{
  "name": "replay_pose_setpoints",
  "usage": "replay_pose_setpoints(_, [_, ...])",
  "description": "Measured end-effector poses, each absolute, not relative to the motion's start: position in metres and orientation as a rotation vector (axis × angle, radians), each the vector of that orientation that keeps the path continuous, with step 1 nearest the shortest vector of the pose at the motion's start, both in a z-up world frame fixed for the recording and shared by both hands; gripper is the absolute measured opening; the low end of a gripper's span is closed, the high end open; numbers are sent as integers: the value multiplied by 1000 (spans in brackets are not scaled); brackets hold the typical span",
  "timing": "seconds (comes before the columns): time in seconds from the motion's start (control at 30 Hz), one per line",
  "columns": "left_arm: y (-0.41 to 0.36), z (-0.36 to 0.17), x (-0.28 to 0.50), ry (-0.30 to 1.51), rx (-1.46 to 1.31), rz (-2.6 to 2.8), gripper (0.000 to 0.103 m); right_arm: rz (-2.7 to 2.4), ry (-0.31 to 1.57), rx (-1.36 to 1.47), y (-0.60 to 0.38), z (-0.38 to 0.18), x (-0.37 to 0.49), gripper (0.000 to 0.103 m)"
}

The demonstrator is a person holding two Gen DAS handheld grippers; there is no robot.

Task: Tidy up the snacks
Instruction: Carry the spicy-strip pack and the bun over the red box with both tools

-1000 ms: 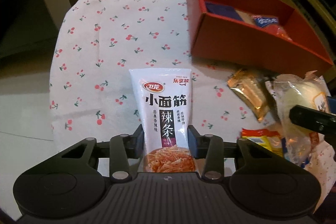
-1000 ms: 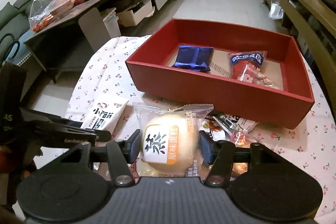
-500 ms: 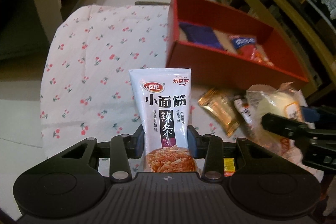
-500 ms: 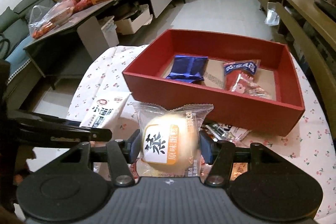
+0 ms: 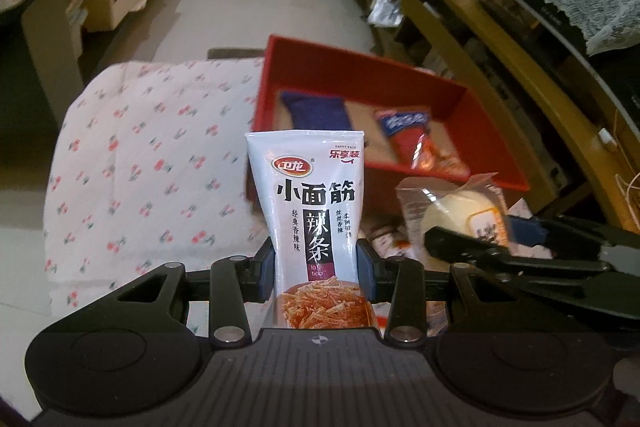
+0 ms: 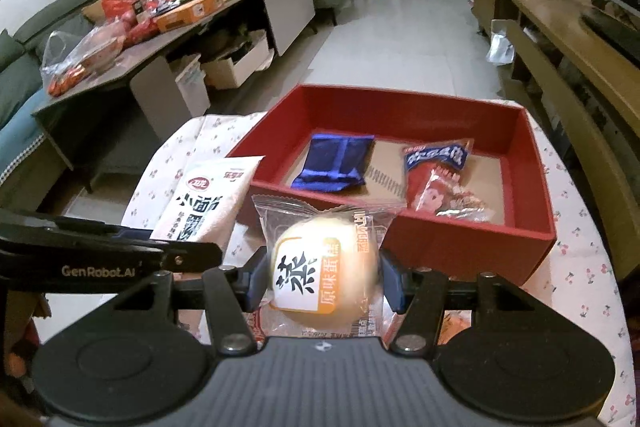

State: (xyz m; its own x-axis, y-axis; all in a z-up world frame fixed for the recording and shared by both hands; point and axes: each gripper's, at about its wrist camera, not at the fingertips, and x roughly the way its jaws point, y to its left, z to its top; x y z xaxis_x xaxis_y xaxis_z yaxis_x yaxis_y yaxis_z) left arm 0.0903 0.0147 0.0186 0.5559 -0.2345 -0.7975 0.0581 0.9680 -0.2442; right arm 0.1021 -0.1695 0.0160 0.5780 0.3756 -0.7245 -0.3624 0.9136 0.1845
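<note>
Left claw (image 5: 316,269): closed on the lower part of a white spicy-strip packet (image 5: 310,211), pads pressed to both its edges; packet upright at centre frame in the left wrist view, raised off the worktop (image 5: 152,155), its top edge overlapping the near wall of the red box (image 5: 492,131).

Right claw (image 6: 322,285): clamped on a clear-wrapped round bun (image 6: 324,273), blue pads against its two sides; bun at lower centre of the right wrist view, in front of the box's near wall.

Red box: open-topped, on the cherry-print cloth of the worktop, upper centre to right in both views. Contents: a blue wrapper (image 6: 338,165) at its left, a red-and-blue snack bag (image 6: 438,177) at its right, apart from one another.

Loose packets (image 5: 384,235): several on the cloth between claws and box, partly hidden, kinds not legible.

Background: cluttered low table (image 6: 168,23), upper left of the right wrist view.
</note>
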Motion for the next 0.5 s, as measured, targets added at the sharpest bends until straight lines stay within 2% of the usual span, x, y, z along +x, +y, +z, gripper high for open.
replay_pose_setpoints(0.5, [-16, 33, 120, 911, -139, -194, 46, 332, 783, 55, -187, 32, 128, 78])
